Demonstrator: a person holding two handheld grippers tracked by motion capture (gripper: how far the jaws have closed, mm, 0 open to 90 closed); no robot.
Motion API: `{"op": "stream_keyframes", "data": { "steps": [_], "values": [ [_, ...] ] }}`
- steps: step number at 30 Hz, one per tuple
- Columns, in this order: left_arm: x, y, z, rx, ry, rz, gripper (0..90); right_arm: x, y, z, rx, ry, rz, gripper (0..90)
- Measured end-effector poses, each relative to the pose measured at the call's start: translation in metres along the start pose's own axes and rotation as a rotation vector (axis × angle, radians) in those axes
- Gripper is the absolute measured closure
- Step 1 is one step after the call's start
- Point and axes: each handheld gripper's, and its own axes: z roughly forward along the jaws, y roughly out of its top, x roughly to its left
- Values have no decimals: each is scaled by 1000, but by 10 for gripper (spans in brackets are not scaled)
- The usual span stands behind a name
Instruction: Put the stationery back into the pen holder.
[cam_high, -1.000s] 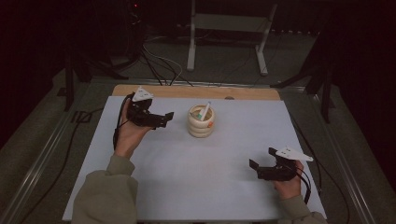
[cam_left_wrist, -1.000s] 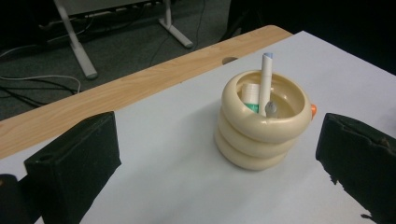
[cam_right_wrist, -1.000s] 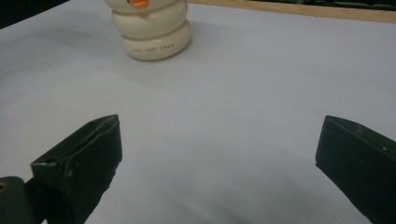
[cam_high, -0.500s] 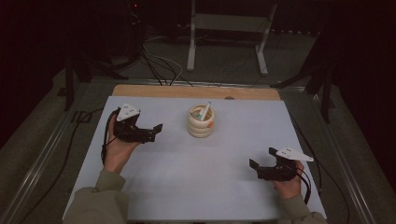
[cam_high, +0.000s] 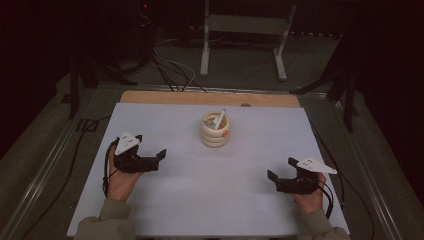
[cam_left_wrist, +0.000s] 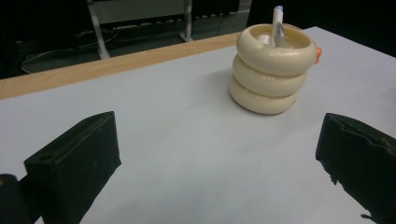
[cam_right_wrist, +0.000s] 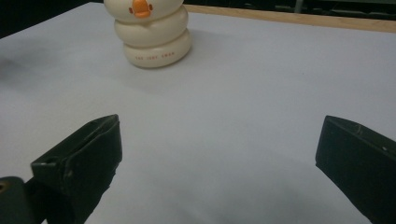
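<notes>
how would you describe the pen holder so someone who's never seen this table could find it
On the white table sheet, look toward the far wooden edge, near the middle. The pen holder is a cream stack of three rounded rings with a small orange beak and a white pen sticking out.

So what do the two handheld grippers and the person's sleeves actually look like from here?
Both the left gripper and right gripper are black, each with two blocky black jaws and a pale grey three-cornered plate on top. A black cable loops from each, by the wrist. The person wears olive-khaki sleeves. No markings can be made out on either.
</notes>
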Motion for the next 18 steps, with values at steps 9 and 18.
{"op": "stream_keyframes", "data": {
  "steps": [9, 18],
  "values": [
    [1, -20, -14, -19, 18, -7, 3, -1, 0, -2, -17, -1, 2, 6],
    [3, -36, -27, -38, 51, -5, 3, 0, 1, -4, -44, -10, -2, 6]
  ]
}}
